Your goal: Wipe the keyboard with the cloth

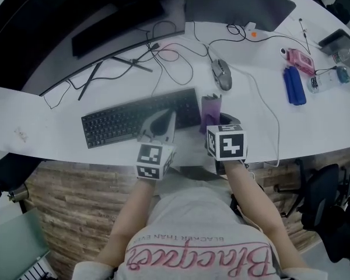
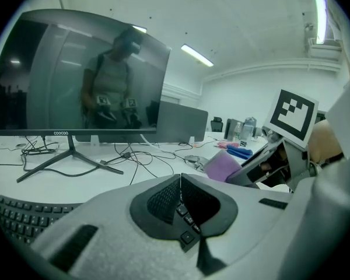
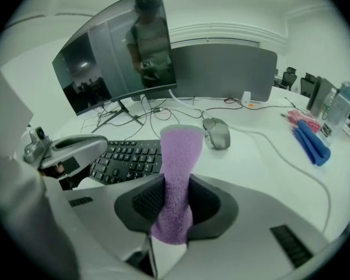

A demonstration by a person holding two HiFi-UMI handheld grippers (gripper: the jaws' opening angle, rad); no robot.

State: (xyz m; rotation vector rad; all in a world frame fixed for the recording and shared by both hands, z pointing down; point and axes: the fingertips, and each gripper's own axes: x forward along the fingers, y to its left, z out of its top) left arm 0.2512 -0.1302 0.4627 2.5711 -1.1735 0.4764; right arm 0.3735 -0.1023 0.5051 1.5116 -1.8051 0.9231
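Observation:
A black keyboard [image 1: 122, 121] lies near the front edge of the white desk [image 1: 35, 127]. My left gripper [image 1: 167, 117] hovers over the keyboard's right half, shut with nothing between its tips [image 2: 179, 179]; keys [image 2: 23, 214] show beneath it. My right gripper [image 1: 213, 120] is just off the keyboard's right end, shut on a purple cloth [image 1: 210, 107]. In the right gripper view the cloth [image 3: 178, 162] stands upright out of the jaws [image 3: 174, 206], with the keyboard [image 3: 128, 156] and left gripper [image 3: 70, 147] to its left.
A grey mouse [image 1: 221, 73] sits behind the right gripper, its cable running to the desk's front edge. Loose cables [image 1: 163, 54] lie behind the keyboard. A curved monitor [image 1: 105, 16] and a second screen [image 1: 239, 2] stand at the back. Blue [image 1: 294, 85] and pink [image 1: 300, 60] items lie far right.

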